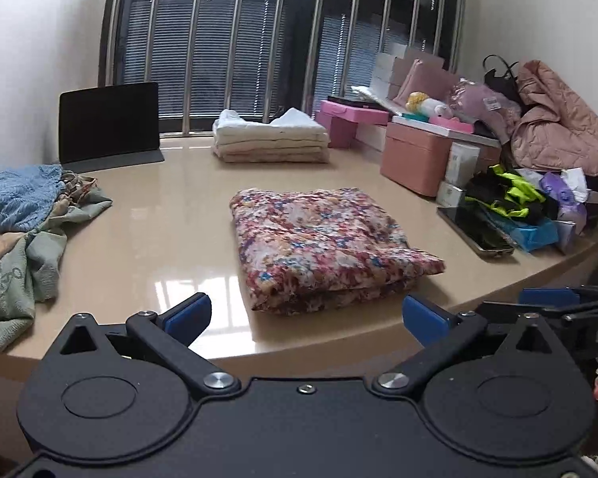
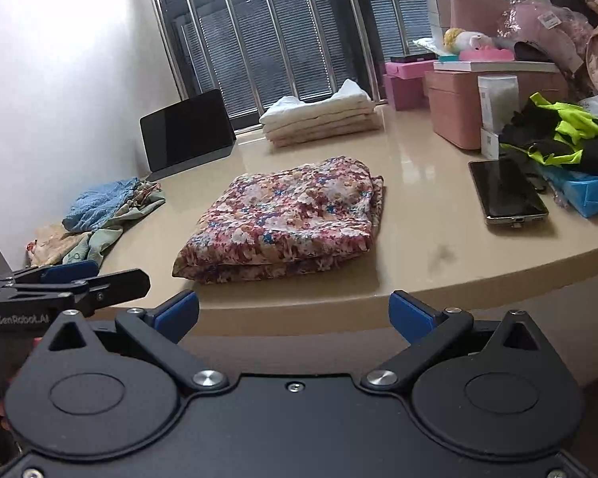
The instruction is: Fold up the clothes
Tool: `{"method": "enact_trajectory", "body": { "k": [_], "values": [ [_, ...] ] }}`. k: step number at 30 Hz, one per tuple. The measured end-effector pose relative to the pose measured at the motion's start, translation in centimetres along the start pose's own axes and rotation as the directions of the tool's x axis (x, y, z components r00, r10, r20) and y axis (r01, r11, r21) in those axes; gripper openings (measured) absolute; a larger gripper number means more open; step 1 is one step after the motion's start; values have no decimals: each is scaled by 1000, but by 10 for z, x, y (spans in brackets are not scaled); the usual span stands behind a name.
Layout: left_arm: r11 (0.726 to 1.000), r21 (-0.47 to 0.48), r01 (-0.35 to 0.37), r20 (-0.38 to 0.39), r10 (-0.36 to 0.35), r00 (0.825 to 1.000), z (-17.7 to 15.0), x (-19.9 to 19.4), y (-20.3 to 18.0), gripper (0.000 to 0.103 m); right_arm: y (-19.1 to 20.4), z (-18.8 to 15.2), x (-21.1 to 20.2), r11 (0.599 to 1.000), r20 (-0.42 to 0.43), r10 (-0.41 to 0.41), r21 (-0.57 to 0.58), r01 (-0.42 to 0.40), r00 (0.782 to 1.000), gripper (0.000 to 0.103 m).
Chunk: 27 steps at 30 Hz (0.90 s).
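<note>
Already folded into a neat rectangle, the floral garment [image 1: 327, 247] lies mid-frame on the counter [image 1: 159, 231]; both the left gripper [image 1: 307, 314] and right gripper [image 2: 295, 310] hover short of its near edge, jaws wide and empty. Likely next: fetching from the crumpled pile [image 1: 24, 223] at left, beside the cream stack [image 1: 271, 139].

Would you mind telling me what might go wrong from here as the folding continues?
1. The phone lies near the table's front edge; a passing right gripper could knock it off.
2. The folded floral garment may unfold if moved carelessly.
3. The unfolded pile looks tangled; the left gripper may lift several pieces.
</note>
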<state>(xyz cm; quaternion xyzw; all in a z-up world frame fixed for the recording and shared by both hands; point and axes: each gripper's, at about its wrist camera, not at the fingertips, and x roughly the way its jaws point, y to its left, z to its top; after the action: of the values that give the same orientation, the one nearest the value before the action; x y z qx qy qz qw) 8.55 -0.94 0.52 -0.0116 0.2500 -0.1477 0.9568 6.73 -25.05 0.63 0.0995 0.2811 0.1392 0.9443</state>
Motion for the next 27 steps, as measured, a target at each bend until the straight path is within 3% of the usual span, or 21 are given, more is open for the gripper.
{"method": "enact_trajectory", "body": {
  "k": [7,11,19,27],
  "values": [
    [999,19,-31,-1,31,1000,22,18,19,103,-5,5,10,1000,-25,-16,-12,16,1000,102],
    [999,-27,-29,-8,29,1000,38,30,32,103,-14,11,18,1000,-29,-28,10,28,999,102],
    [998,-40,-47,-40,45,998,55,56,43,103,-37,42,39,996,1,-12,83,12,1000,102],
    [994,-110,-22,-70,14,997,64,91,53,103,-59,63,86,987,-15,-23,156,25,1000,102]
  ]
}}
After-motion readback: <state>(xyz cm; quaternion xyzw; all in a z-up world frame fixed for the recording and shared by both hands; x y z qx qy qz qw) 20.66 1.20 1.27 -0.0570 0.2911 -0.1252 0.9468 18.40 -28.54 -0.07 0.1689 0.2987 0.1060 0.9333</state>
